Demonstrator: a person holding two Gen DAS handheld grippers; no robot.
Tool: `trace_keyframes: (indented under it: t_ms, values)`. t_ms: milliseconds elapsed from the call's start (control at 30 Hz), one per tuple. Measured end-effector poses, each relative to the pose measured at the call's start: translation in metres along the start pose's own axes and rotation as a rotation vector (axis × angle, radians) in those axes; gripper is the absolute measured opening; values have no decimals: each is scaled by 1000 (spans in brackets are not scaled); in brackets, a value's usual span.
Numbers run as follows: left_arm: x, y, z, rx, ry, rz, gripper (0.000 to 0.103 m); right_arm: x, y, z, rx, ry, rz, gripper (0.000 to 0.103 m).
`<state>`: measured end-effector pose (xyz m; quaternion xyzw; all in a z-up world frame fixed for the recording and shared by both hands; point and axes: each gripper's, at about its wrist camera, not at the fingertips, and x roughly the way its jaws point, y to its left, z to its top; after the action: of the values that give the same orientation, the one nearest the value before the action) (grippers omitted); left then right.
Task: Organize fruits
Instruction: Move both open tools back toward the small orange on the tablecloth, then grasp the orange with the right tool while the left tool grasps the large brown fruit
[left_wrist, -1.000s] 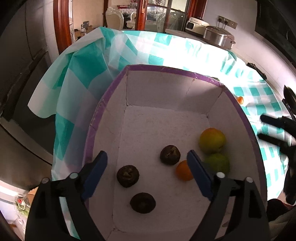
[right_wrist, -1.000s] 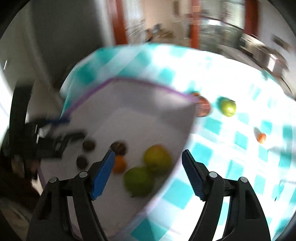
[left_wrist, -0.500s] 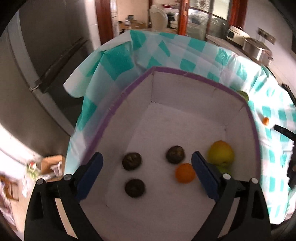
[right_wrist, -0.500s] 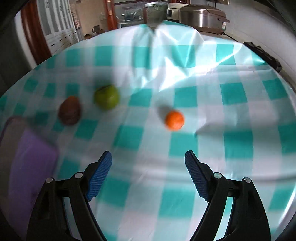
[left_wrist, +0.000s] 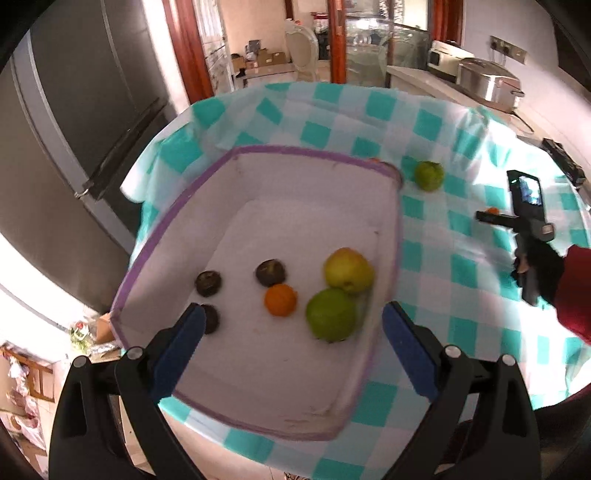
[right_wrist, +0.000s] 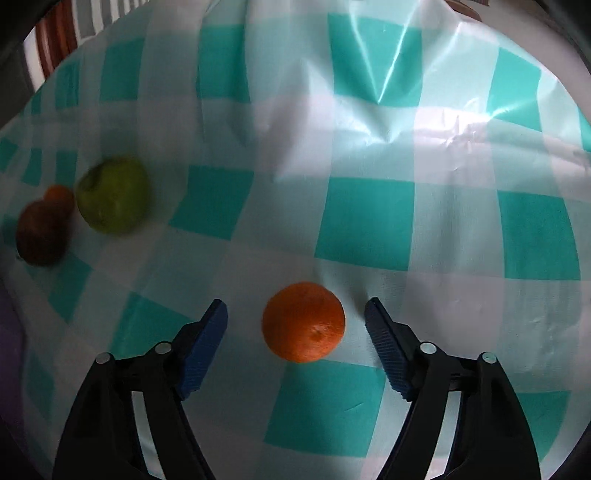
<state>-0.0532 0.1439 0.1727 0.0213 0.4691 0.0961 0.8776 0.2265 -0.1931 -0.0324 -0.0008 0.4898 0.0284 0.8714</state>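
Observation:
A white box with a purple rim (left_wrist: 397, 236) sits on the checked tablecloth. Inside lie three dark fruits (left_wrist: 270, 272), a small orange (left_wrist: 280, 300), a yellow-green apple (left_wrist: 348, 270) and a green apple (left_wrist: 331, 314). My left gripper (left_wrist: 291, 328) is open and empty above the box's near side. My right gripper (right_wrist: 295, 328) is open, with an orange (right_wrist: 303, 321) on the cloth between its fingers, not touching. The right gripper also shows in the left wrist view (left_wrist: 493, 218). A green apple (right_wrist: 112, 194), a dark red fruit (right_wrist: 42, 234) and a small orange one (right_wrist: 59, 195) lie to the left.
The teal and white tablecloth (right_wrist: 369, 221) is wrinkled ahead of the right gripper. The green apple also lies outside the box near its far corner (left_wrist: 428, 175). A grey fridge (left_wrist: 74, 147) stands left of the table; counter appliances (left_wrist: 487, 81) at the back.
My right gripper has moved down and forward, so the orange now lies between its open fingers. My left gripper has pulled back and swung right, showing more of the box and table.

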Motion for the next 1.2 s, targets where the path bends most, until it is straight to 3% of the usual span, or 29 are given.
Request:
trace_keyframes:
  t_ms: [33,133,167,300,433,600,733,833,967,1100,1200]
  values:
    - [-1,-7,2,10,-5,-9,97,0,-2,-1,4,-7,7,71]
    - [0,-38,11,74,-13,-65,98,-6,-3,-8,-20,-36,42,41]
    - [2,-46,14,97,-10,-82,98,-9,-5,-9,-18,-31,58,38]
    - [19,-94,30,194,-4,-199,98,-31,-25,-28,71,-41,135,38]
    - [51,-134,48,206,23,-298,98,-72,-43,-55,139,-57,184,38]
    - [105,-182,70,236,81,-341,98,-114,-64,-80,170,-41,199,38]
    - [149,-215,87,315,89,-323,98,-126,-56,-86,166,-9,176,38]
    - [182,-228,101,329,65,-230,98,-125,-54,-90,179,24,165,38]
    - [223,-235,131,283,60,-56,98,-119,-38,-102,174,59,159,38]
    - [248,-227,170,184,75,12,98,-111,-30,-106,188,85,156,38]
    - [269,-209,192,94,152,28,98,-109,-22,-105,183,90,163,38]
